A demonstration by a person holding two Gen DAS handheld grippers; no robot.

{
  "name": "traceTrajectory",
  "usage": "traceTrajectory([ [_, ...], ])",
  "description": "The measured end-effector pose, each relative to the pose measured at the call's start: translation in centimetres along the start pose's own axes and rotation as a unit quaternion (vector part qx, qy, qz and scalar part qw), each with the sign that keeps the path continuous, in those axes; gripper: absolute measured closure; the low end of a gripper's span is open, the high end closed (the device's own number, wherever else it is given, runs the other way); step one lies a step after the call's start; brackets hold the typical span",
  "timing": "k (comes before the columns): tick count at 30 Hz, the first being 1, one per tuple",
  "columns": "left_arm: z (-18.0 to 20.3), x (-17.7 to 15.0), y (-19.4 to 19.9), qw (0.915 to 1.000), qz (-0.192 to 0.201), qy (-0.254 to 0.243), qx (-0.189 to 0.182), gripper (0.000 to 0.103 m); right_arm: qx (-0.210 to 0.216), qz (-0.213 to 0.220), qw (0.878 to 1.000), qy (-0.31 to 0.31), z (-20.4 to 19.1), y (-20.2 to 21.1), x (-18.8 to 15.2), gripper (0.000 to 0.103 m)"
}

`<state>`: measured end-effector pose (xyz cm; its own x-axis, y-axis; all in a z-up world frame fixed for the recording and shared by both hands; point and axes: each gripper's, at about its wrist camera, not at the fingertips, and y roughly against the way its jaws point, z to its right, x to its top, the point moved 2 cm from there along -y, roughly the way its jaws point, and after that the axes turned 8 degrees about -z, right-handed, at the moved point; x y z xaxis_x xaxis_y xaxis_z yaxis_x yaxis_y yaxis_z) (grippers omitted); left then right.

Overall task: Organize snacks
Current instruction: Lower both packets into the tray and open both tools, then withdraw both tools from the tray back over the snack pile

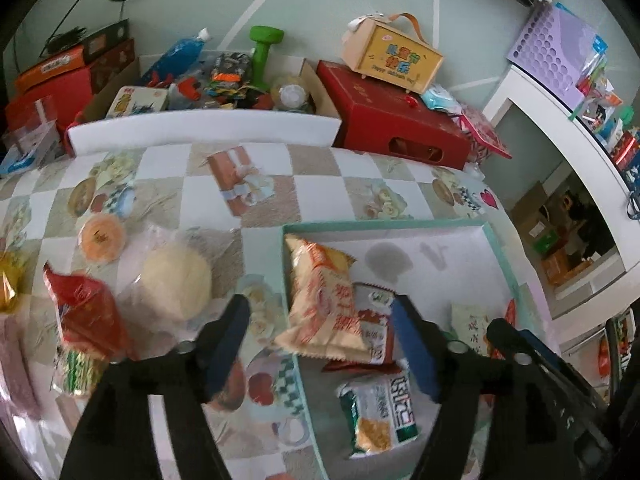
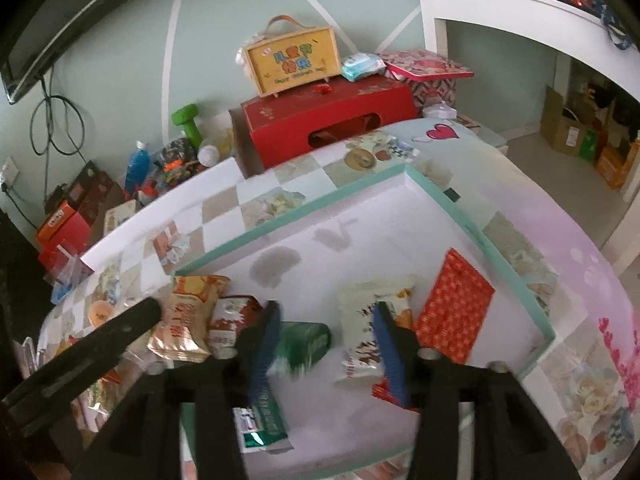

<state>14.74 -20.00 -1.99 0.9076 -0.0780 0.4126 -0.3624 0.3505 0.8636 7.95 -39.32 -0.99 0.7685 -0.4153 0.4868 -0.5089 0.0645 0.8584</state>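
Note:
A teal-rimmed white tray sits on the checked tablecloth. My left gripper hangs open over the tray's left edge. An orange-and-cream snack packet lies between its fingers, resting on a red-and-white packet; the pads stand clear of it. My right gripper is open inside the tray, with a blurred green packet lying between its fingers. A white printed packet, a red patterned packet and a green-and-white packet also lie in the tray.
Left of the tray on the cloth lie a wrapped round bun, a red packet and an orange jelly cup. Behind stand a red box, a yellow handled box, a cluttered carton and, to the right, a white shelf.

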Motion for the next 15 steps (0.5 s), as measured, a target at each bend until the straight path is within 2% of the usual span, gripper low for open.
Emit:
traceTrajectory([
  [3,-1.1,-0.5,-0.1,0.9997,-0.013,0.019,0.008,0.025,-0.021,-0.016,1.0,-0.012,0.7,-0.4,-0.2,0.034],
  [5,-1.6,-0.6,-0.2,0.9994,-0.018,0.025,0.018,0.024,-0.022,-0.026,0.999,-0.023,1.2,-0.7,-0.3,0.027],
  [8,-2.1,-0.7,-0.5,0.999,-0.019,0.024,0.033,0.014,-0.029,-0.034,0.999,-0.028,1.5,-1.0,-0.5,0.019],
  [10,-2.3,-0.9,-0.7,0.9987,-0.021,0.023,0.039,0.013,-0.034,-0.037,0.998,-0.027,1.5,-1.1,-0.6,0.013],
  [12,-2.4,-1.0,-0.9,0.9982,-0.021,0.018,0.052,0.007,-0.034,-0.041,0.998,-0.024,1.4,-1.3,-0.6,0.009],
  [15,-2.4,-1.1,-0.9,0.9974,-0.014,0.012,0.07,0.005,-0.037,-0.044,0.998,-0.02,1.3,-1.5,-0.7,0.002],
])
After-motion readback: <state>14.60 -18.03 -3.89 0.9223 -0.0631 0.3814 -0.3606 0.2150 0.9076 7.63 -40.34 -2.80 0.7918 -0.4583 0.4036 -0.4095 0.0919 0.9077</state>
